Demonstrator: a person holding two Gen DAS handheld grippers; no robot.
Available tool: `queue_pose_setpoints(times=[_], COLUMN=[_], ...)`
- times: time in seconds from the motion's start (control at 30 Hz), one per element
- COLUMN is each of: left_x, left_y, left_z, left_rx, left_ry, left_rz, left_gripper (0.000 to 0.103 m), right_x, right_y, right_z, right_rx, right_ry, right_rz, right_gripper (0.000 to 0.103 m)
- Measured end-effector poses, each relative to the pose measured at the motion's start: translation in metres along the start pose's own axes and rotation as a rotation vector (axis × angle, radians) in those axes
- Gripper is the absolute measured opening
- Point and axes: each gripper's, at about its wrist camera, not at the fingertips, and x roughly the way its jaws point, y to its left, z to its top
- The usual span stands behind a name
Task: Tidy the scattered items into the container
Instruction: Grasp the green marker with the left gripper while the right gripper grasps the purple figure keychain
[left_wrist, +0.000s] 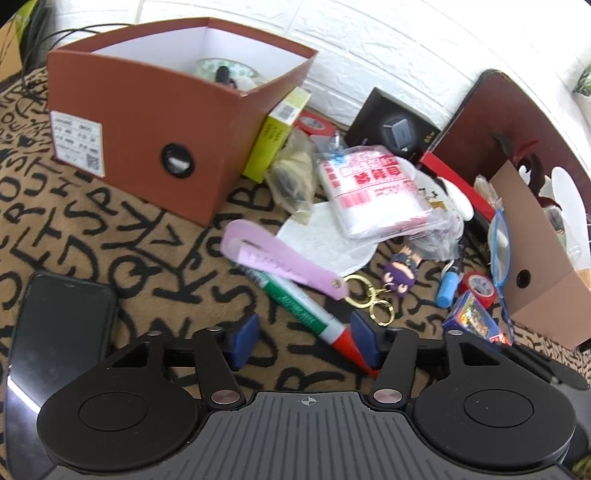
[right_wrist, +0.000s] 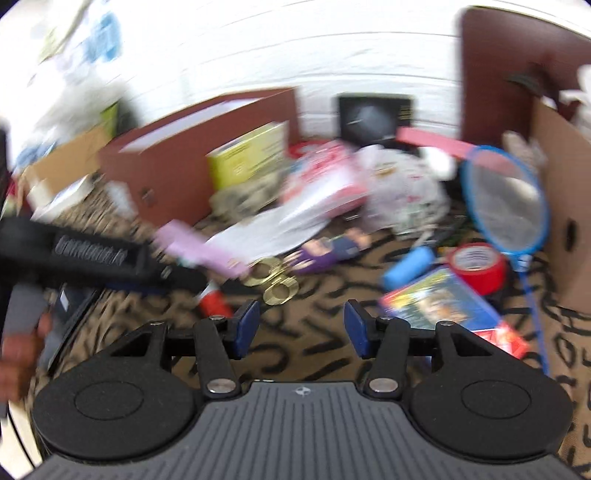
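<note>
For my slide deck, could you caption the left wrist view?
Open left gripper over a green-white-red marker pen, brown cardboard box behind.

We see a tan worktop (left_wrist: 110, 229) printed with black letters. Ahead-left of the left claw (left_wrist: 303, 338) stands a brown box (left_wrist: 147, 147); a black phone (left_wrist: 62, 325) lies to its left. A green-and-red marker (left_wrist: 306, 310) lies between its fingers. Ahead-right of it lie a blue card box (left_wrist: 476, 314), a red tape roll (left_wrist: 478, 286) and a blue cylinder (left_wrist: 447, 290).
</note>
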Motion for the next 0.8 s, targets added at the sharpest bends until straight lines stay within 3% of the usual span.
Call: queue_pose_setpoints(times=[0.17, 0.27, 0.53, 0.67, 0.8], left_x=[0.013, 0.015, 0.009, 0.006, 0.001], left_y=[-0.012, -0.015, -0.004, 0.004, 0.006], left_z=[-0.002, -0.001, -0.002, -0.001, -0.005], left_rx=[0.072, 0.112, 0.161, 0.158, 0.169], left_ry=[-0.021, -0.021, 0.020, 0.046, 0.060], left_rz=[0.069, 0.098, 0.064, 0.027, 0.011], left_gripper=[0.062, 0.043, 0.026, 0.023, 0.020], right_x=[0.009, 0.020, 0.057, 0.056, 0.042], right_y=[-0.010, -0.007, 0.005, 0.003, 0.006], right_z=[0.012, 0.023, 0.032, 0.026, 0.017], right_rx=[0.077, 0.083, 0.071, 0.045, 0.008], right_ry=[-0.027, -0.027, 0.043, 0.068, 0.094], right_rz=[-0.073, -0.069, -0.090, -0.057, -0.033], right_gripper=[0.057, 0.057, 0.059, 0.038, 0.038])
